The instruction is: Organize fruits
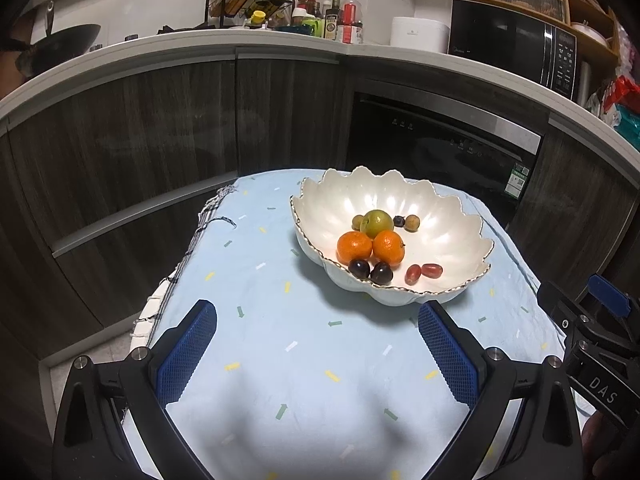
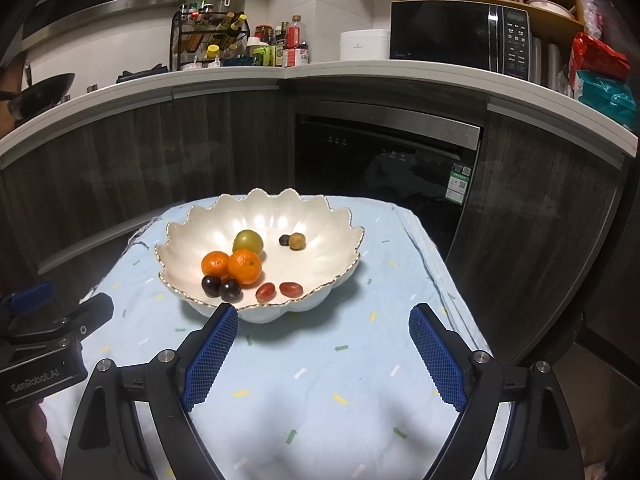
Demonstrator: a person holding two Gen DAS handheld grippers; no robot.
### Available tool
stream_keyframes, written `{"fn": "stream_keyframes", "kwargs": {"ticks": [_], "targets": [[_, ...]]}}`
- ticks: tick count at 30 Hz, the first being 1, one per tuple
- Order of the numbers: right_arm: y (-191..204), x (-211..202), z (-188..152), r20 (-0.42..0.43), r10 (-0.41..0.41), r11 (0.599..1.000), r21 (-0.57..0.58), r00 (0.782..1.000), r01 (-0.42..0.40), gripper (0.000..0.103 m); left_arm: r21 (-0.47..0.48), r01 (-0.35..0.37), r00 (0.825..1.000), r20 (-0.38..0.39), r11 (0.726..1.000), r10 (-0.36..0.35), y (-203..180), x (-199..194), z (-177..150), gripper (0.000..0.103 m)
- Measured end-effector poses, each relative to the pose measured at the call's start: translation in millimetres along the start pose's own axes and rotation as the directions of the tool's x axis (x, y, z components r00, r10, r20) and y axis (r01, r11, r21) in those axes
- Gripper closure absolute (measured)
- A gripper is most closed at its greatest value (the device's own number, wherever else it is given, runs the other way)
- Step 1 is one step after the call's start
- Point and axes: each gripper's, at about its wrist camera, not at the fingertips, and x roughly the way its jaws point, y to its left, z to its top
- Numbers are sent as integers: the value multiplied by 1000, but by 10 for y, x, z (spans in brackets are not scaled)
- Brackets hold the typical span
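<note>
Both tools hang over the cloth (image 1: 304, 360), jaws spread wide and holding nothing — left gripper (image 1: 318, 328) and right gripper (image 2: 323, 330) side by side, short of the bowl (image 2: 320, 256). In the bowl: two red grapes (image 2: 265, 292), two dark plums (image 2: 230, 290), two oranges (image 2: 244, 266), then a green fruit (image 2: 248, 241) — farther back, two small fruits (image 2: 297, 241).

"DAS" on right tool (image 1: 600, 390); "GenRobot.AI" on left tool (image 2: 38, 384).
</note>
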Motion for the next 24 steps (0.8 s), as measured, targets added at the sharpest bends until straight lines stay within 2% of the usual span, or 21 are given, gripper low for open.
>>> {"fn": "stream_keyframes", "kwargs": {"ticks": [24], "targets": [[-10,-43,-1,10,2,1000,12,1000,-2,15,2,6,1000,-15,1000,-6,9,17,2,0]]}}
